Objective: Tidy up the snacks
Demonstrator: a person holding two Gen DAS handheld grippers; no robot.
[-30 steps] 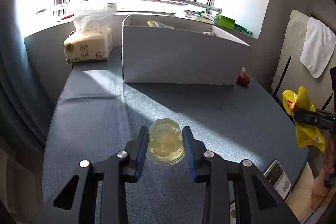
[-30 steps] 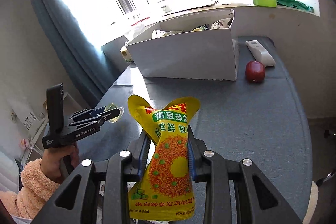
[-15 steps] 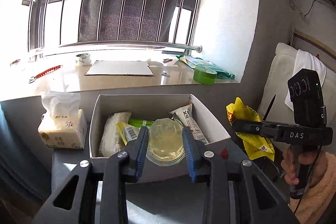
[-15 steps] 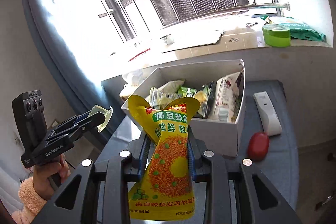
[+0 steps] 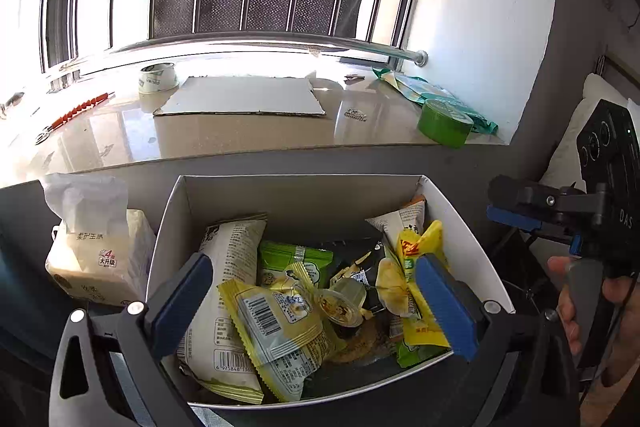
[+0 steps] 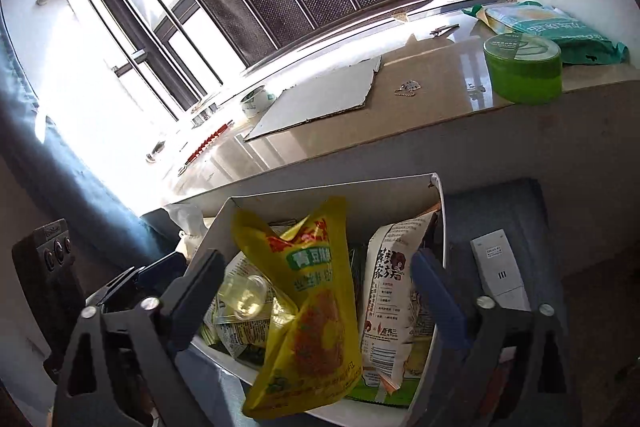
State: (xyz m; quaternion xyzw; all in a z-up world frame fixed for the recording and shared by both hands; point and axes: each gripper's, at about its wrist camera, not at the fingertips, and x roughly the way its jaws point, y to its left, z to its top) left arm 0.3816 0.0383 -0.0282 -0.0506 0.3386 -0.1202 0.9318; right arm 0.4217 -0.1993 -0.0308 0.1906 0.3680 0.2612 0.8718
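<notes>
**A:** Where do the snacks sit?

**B:** In the white box (image 5: 472,247) under the windowsill. The clear jelly cup (image 5: 344,301) lies on the heap of packets, beside a yellow barcode packet (image 5: 272,323) and a tall white packet (image 5: 232,267).

**A:** And the left gripper (image 5: 316,307)?

**B:** It hangs above the box with its blue pads spread wide, gripping nothing.

**A:** The right gripper (image 6: 316,299)?

**B:** Also spread wide over the box. The yellow green-pea bag (image 6: 312,311) stands tilted between its fingers, touching neither, its lower end over the box's near wall. A white packet with a bear print (image 6: 392,299) stands just beside it.

**A:** Anything around the box?

**B:** A tissue pack (image 5: 96,251) to its left, a white remote (image 6: 500,271) on the desk (image 6: 548,227) to its right, a green tape roll (image 6: 522,69) on the sill.
</notes>
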